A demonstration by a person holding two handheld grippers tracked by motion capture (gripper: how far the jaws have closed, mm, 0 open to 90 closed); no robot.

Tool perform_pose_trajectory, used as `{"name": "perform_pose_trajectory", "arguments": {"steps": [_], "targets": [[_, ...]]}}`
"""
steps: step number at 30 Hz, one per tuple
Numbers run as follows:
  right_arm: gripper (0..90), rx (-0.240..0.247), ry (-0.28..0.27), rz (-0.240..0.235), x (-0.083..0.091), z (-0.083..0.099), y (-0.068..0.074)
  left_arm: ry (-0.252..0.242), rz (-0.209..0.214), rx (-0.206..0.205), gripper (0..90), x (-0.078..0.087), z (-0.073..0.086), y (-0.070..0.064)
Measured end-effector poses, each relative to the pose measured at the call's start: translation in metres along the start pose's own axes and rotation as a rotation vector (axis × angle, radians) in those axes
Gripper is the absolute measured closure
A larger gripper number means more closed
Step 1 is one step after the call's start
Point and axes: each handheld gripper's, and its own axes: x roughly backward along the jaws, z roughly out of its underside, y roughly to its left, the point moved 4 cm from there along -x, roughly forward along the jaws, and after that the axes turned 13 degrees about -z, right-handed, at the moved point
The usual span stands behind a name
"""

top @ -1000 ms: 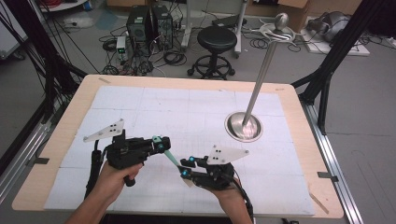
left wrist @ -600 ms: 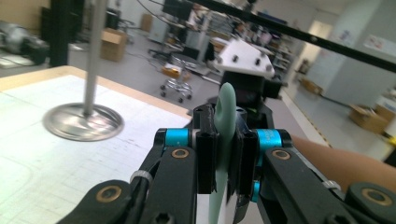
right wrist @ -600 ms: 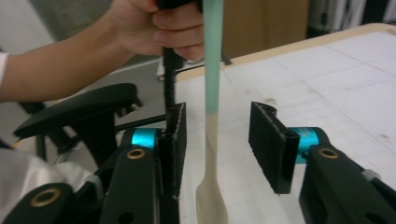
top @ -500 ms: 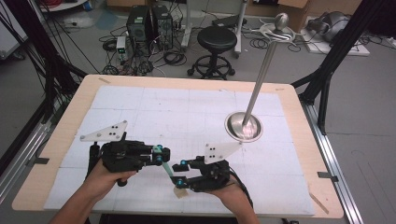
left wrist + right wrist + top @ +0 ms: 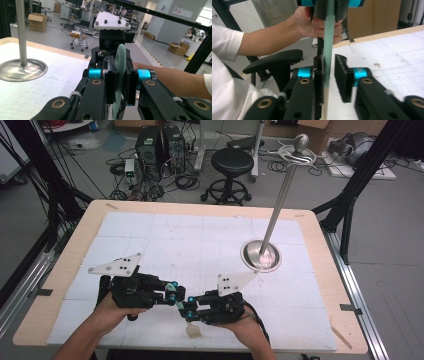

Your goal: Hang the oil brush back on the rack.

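white table (image 5: 165, 235) | left claw (image 5: 173, 292) clamps green strip (image 5: 119, 75) | right claw (image 5: 189, 309) open around it

No text, label, brand or number could be read in any of the views. Two small signs (image 5: 178, 10) with red marks were seen on a white wall in the background of the left gripper view, but their wording was too small and blurred to be made out. The cardboard boxes (image 5: 37, 22) on the floor were seen with no legible print.
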Motion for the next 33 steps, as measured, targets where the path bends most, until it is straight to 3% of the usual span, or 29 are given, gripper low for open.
{"name": "perform_pose_trajectory", "arguments": {"steps": [3, 4, 5, 6, 7, 11, 14, 19, 23, 33], "targets": [[84.8, -0.001, 0.007, 0.005, -0.001, 0.001, 0.001, -0.001, -0.007, -0.005, 82.5, 0.0, 0.0, 0.0], [85.0, 0.005, 0.003, 0.015, -0.001, 0.0, 0.001, -0.001, -0.012, 0.011, 81.8, 0.001, -0.001, 0.0], [85.2, 0.004, 0.002, 0.022, 0.0, 0.0, 0.001, -0.006, -0.025, 0.037, 74.5, 0.001, -0.002, 0.001], [85.2, 0.006, -0.005, 0.039, 0.001, 0.0, 0.001, -0.008, -0.045, 0.062, 61.2, 0.002, -0.003, 0.003], [85.2, -0.001, -0.014, 0.056, 0.002, -0.001, 0.0, -0.016, -0.061, 0.061, 54.8, 0.004, -0.004, 0.004], [85.2, -0.013, -0.052, 0.173, 0.017, -0.002, -0.003, -0.072, -0.173, 0.042, 40.2, 0.018, -0.002, 0.012], [85.2, -0.006, -0.094, 0.263, 0.033, -0.005, -0.005, -0.101, -0.262, 0.036, 34.5, 0.03, 0.004, 0.02], [85.2, 0.001, -0.155, 0.401, 0.061, -0.015, -0.007, -0.071, -0.41, 0.026, 20.5, 0.042, 0.025, 0.034], [85.2, -0.001, -0.176, 0.473, 0.079, -0.024, -0.01, -0.071, -0.455, 0.017, 20.4, 0.051, 0.038, 0.039], [85.2, 0.014, -0.233, 0.552, 0.114, -0.049, -0.02, -0.073, -0.535, 0.019, 20.3, 0.067, 0.062, 0.049]]}}
